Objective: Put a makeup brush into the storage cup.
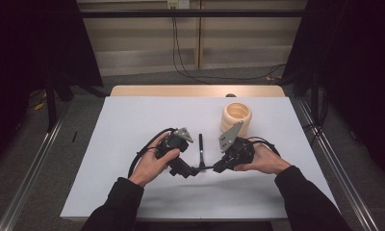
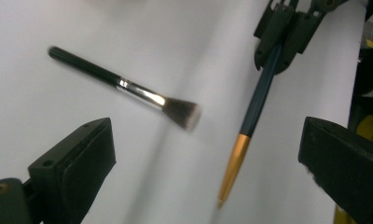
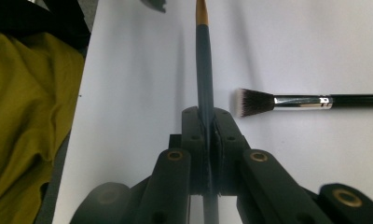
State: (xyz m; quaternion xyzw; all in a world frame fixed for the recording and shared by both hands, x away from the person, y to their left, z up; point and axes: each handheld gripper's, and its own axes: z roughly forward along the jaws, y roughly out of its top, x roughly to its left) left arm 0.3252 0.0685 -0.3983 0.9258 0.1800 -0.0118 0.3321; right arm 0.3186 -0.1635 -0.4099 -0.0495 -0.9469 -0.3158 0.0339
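My right gripper [image 3: 208, 122] is shut on the dark teal handle of a thin brush [image 3: 204, 60] with a gold end section. In the left gripper view that thin brush [image 2: 257, 105] reaches out from the right gripper [image 2: 287, 32], and its gold end lies between the wide-apart jaws of my open left gripper [image 2: 208, 158] without touching either pad. A black makeup brush [image 2: 124, 86] with a silver ferrule and a flat dark tuft lies on the white sheet beside it. From the high view, left gripper [image 1: 193, 171] and right gripper [image 1: 218, 167] face each other near the table's middle front.
A tan ribbed cup [image 1: 237, 117] stands on the white sheet [image 1: 133, 125] behind the right gripper. The makeup brush [image 1: 200, 147] lies between the two hands. A yellow cloth [image 3: 21, 102] hangs off the table's edge. Metal rails run along both table sides.
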